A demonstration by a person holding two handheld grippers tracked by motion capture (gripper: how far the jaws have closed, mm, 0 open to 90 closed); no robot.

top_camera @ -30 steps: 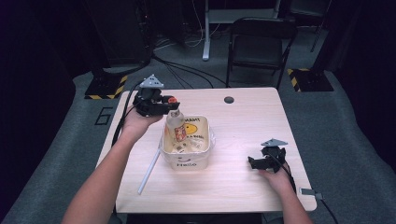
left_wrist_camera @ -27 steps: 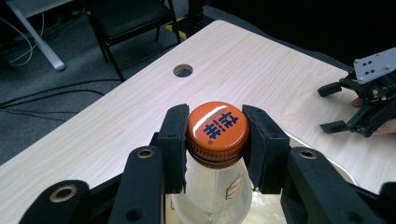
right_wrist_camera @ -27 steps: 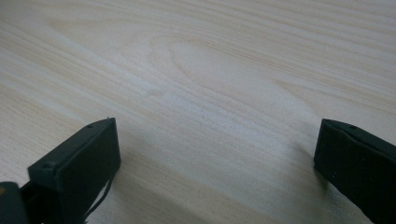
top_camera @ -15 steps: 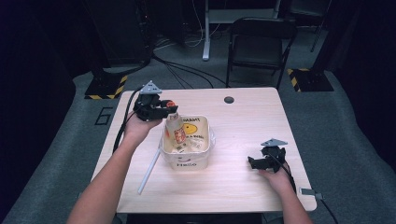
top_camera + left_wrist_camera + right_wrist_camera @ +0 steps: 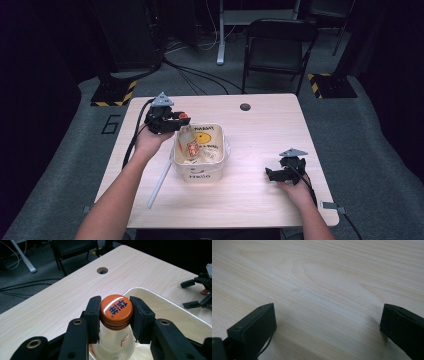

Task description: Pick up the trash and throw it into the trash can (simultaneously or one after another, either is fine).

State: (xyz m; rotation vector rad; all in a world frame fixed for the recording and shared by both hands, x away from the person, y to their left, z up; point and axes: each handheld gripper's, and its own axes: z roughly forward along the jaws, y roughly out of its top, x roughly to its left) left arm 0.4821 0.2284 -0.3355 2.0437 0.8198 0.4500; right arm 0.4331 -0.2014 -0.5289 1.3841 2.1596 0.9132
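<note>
Left claw (image 5: 116, 315) pinching orange cap (image 5: 116, 308) of clear bottle (image 5: 187, 142) at nine o'clock inside white tub (image 5: 200, 172), right claw (image 5: 276, 173) spread at four o'clock: risks slipping off cap, toppling bottle, snagging thin liner.

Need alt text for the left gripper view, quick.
The left hand-held gripper clamps the orange cap of a clear bottle, over the white bin on the wooden table. The other hand-held gripper rests farther off.
</note>
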